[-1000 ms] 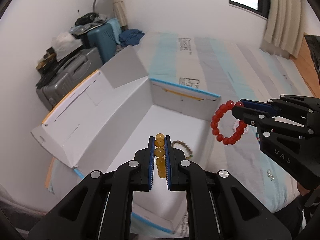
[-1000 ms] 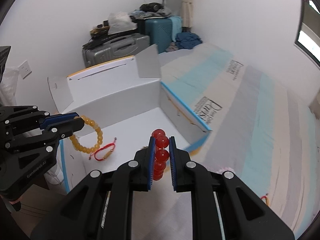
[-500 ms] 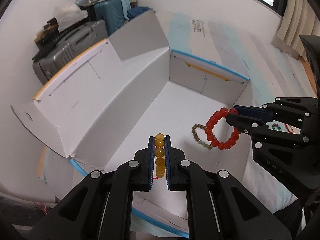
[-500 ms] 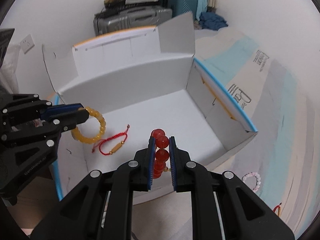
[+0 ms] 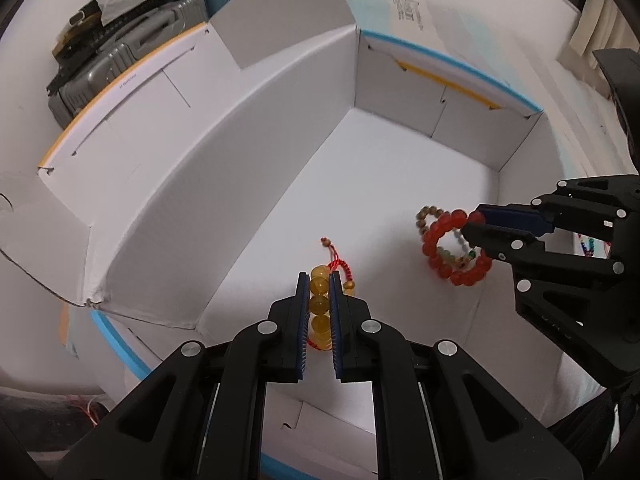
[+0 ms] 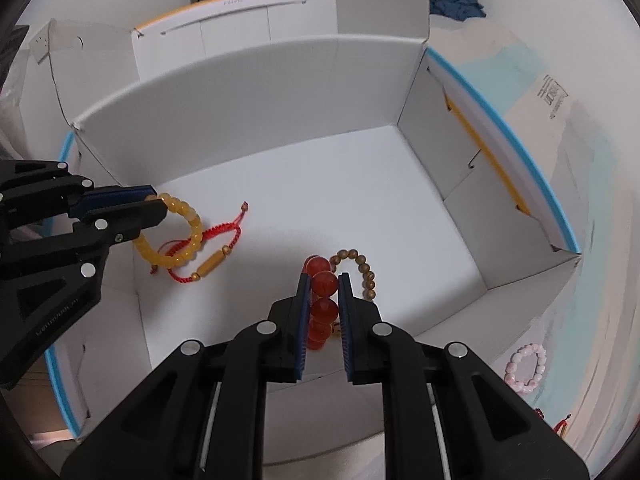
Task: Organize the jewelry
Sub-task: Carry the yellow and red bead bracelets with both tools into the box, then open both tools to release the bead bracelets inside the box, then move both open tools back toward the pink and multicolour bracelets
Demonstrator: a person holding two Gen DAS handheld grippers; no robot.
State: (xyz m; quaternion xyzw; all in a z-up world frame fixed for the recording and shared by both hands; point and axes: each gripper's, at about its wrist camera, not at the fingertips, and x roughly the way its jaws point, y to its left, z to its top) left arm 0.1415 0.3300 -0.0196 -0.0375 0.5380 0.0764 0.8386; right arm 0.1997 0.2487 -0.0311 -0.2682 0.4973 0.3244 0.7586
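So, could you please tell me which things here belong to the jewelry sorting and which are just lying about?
Job:
- yellow bead bracelet, in left gripper
- red bead bracelet, in right gripper
- white box
- red cord bracelet and brown bead bracelet, in the box
- pink bead bracelet, outside it

Lying about:
- grey suitcase
- blue clothes

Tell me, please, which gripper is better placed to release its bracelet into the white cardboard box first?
Neither clearly: the left gripper with its yellow bead bracelet and the right gripper with its red bead bracelet both hang inside the white cardboard box.
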